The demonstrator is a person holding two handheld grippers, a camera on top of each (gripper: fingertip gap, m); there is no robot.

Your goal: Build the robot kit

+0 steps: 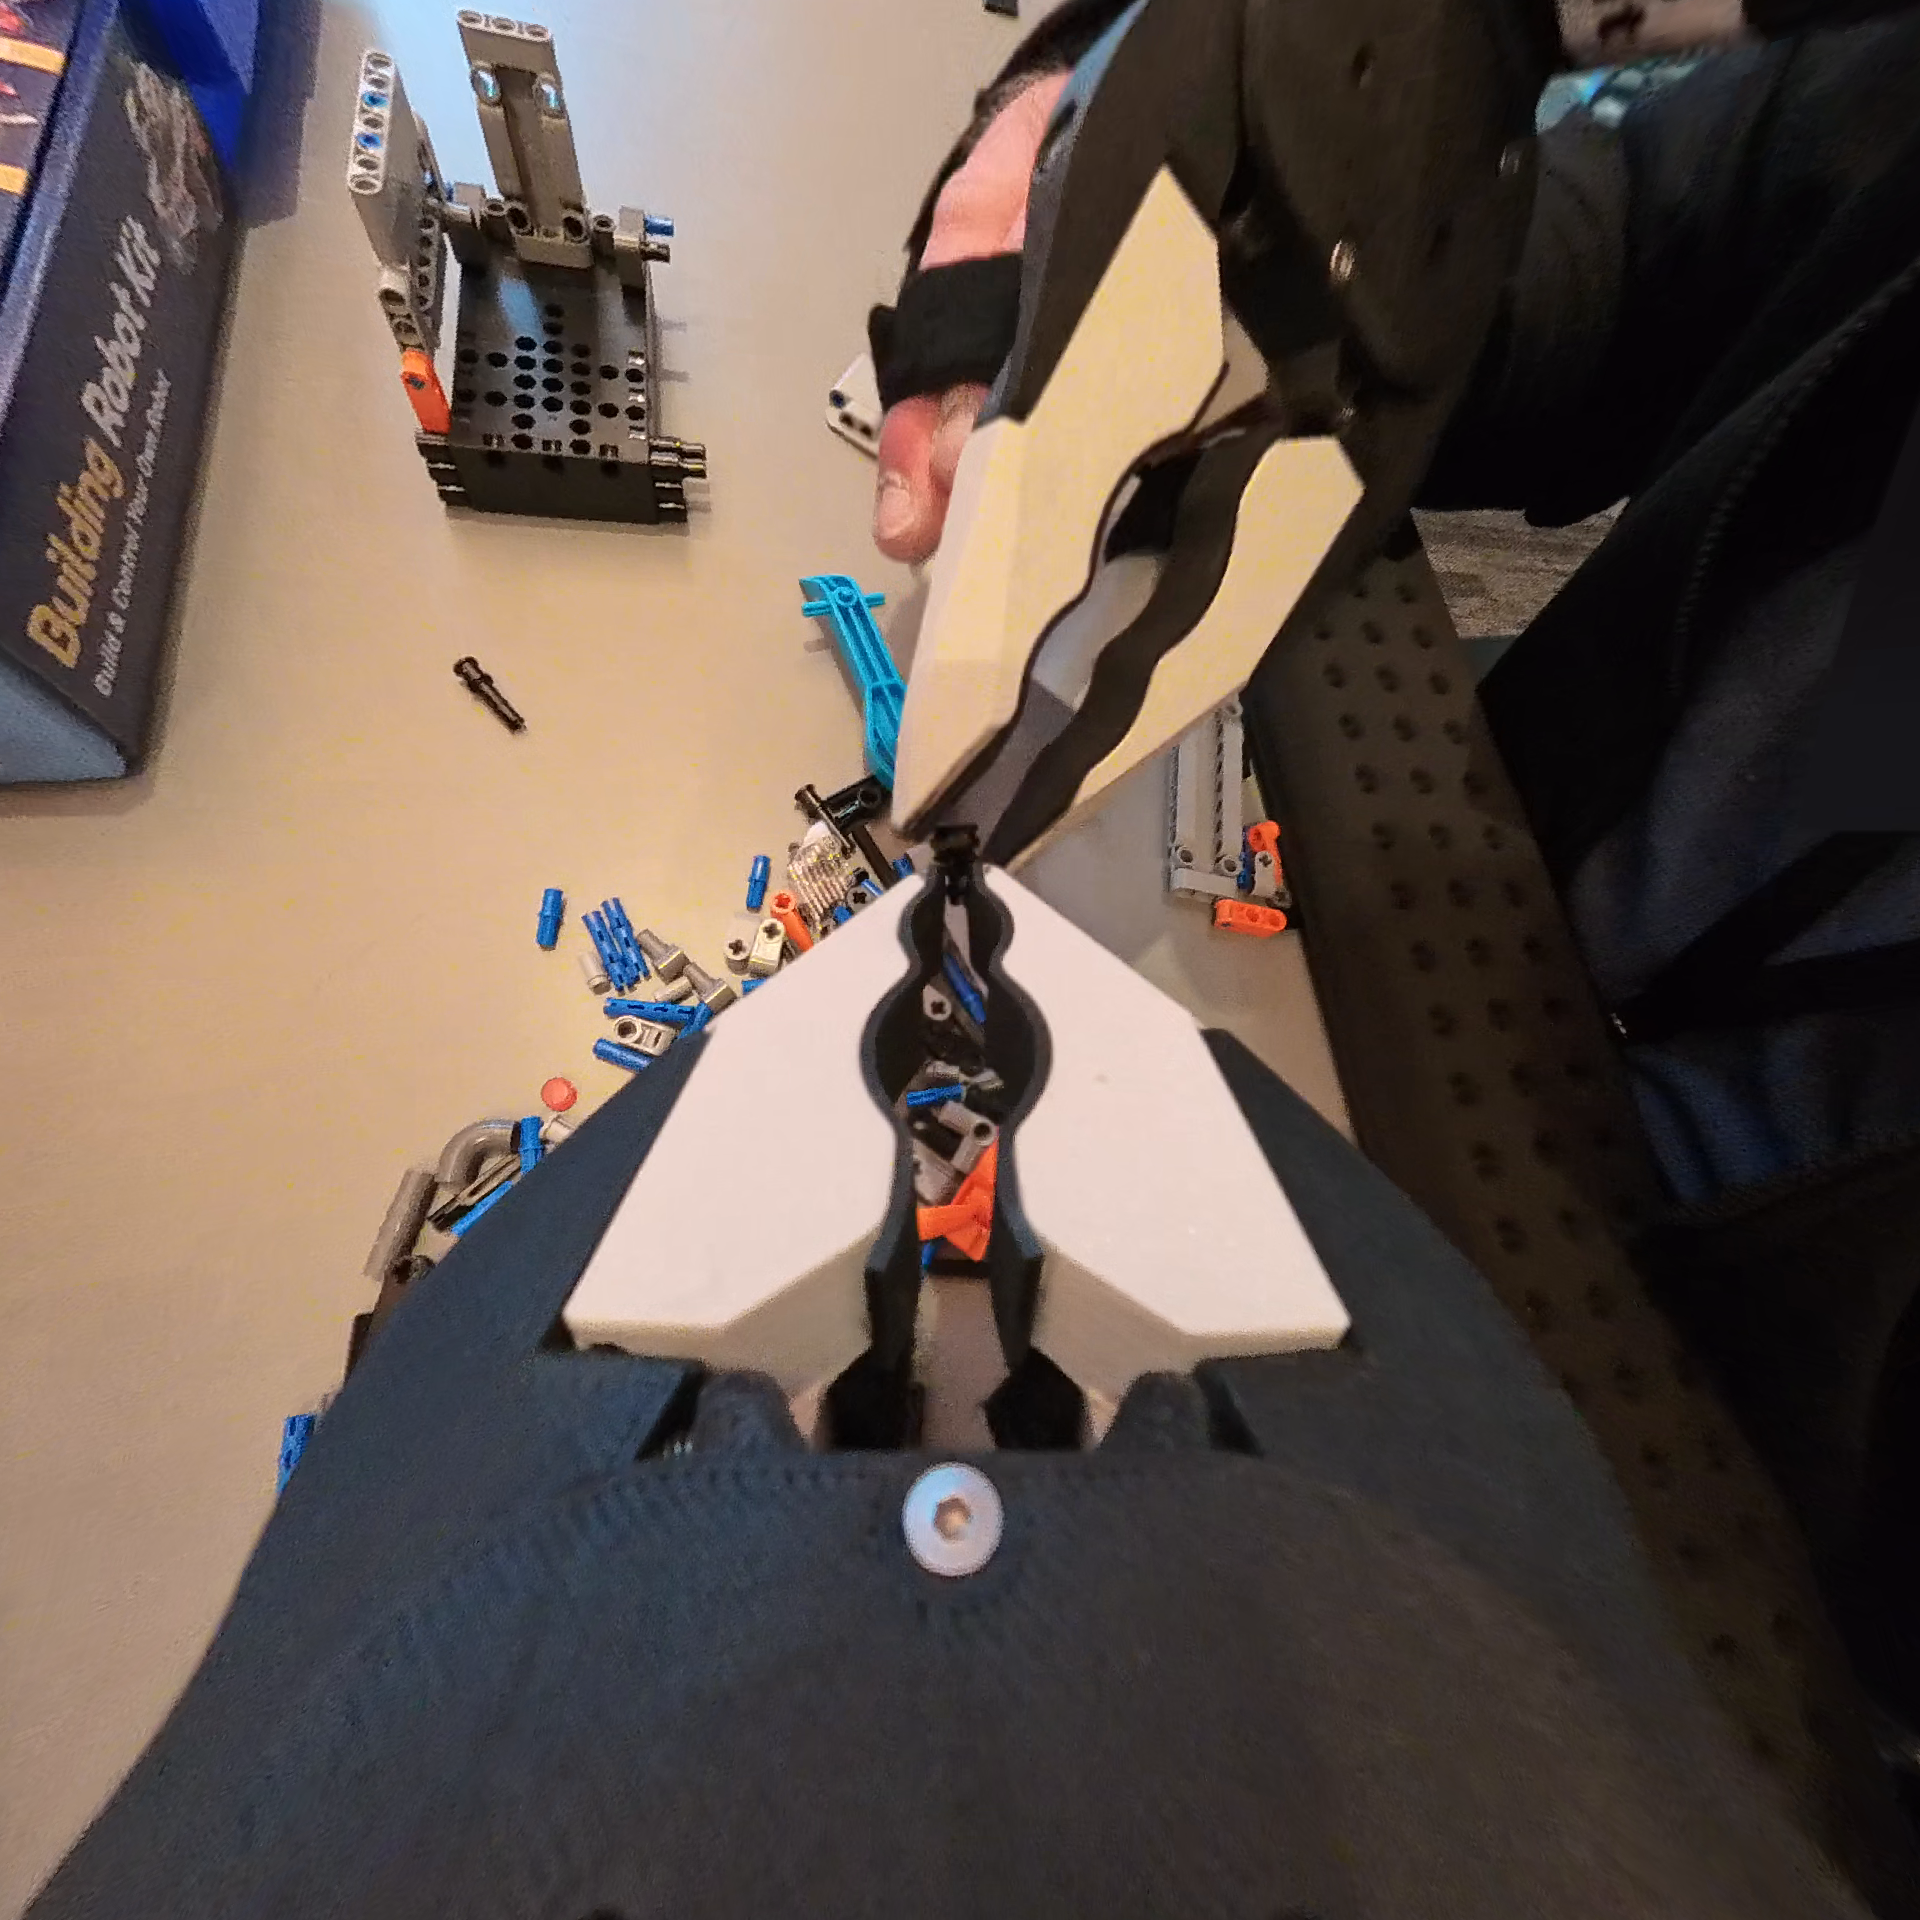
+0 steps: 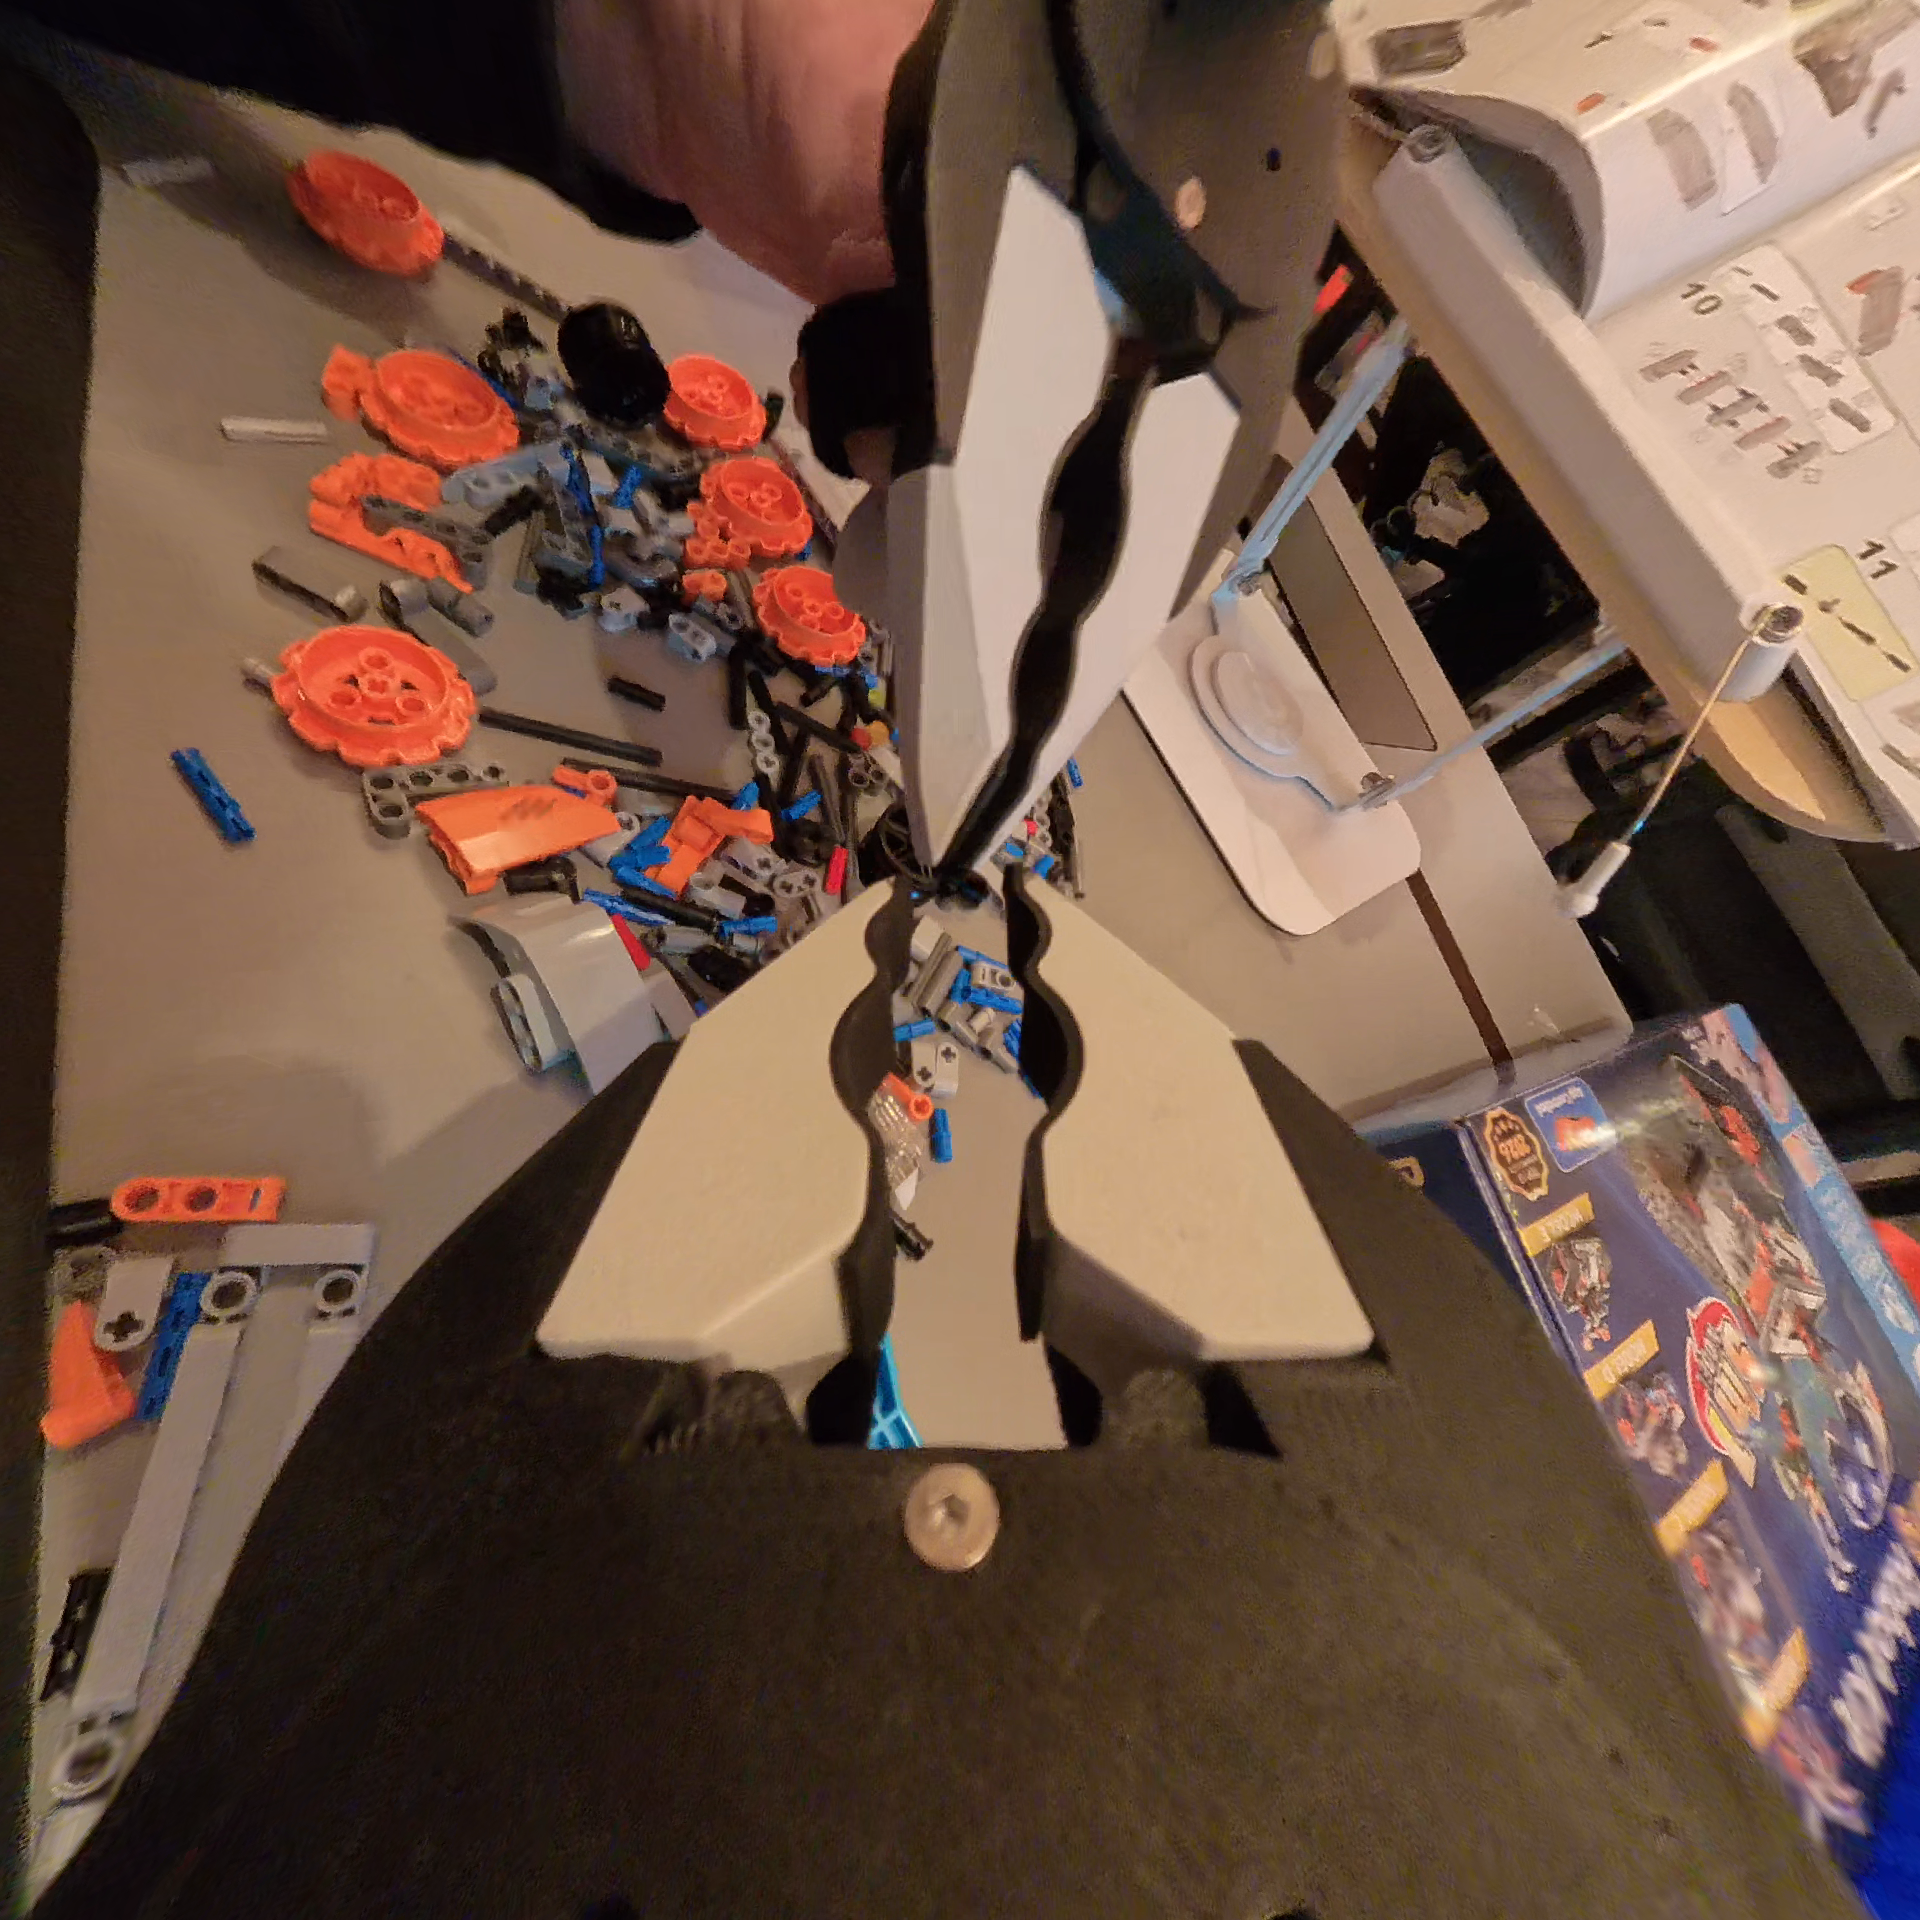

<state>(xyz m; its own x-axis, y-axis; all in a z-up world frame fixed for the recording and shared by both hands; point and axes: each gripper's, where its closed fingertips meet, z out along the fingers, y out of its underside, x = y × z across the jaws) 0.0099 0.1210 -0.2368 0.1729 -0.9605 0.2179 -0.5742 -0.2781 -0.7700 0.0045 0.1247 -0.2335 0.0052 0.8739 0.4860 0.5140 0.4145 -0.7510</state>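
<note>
Left tool (image 1: 954,883): its fingers are pressed together on a small black pin (image 1: 954,844), which stands out of the very tip, above the counter (image 1: 312,935)
Right tool (image 2: 948,894): its fingers stand apart, with a clear gap between them; the tips are on each side of the black pin, and I cannot tell if they touch it
Pose of the two tools: they meet tip to tip; in each wrist view the other tool comes down from the top, tilted, with its point toward the lens
Hand on right tool (image 1: 935,343): seen in the left wrist view, the fingers lie along the side of the tool under a black strap
Hand on left tool (image 2: 748,135): seen in the right wrist view, behind the tool near the top edge, mostly hidden
Below the tips: a pile of small parts (image 1: 665,977), blue, grey and black, lies spread on the counter
Further off: a half-built frame (image 1: 540,343) of grey and black beams stands well apart from the tools, with a dark blue box (image 1: 94,416) beside it near the edge
Also on the counter: orange wheels (image 2: 374,691) lie among more parts, and an open booklet (image 2: 1714,260) rests on a stand
</note>
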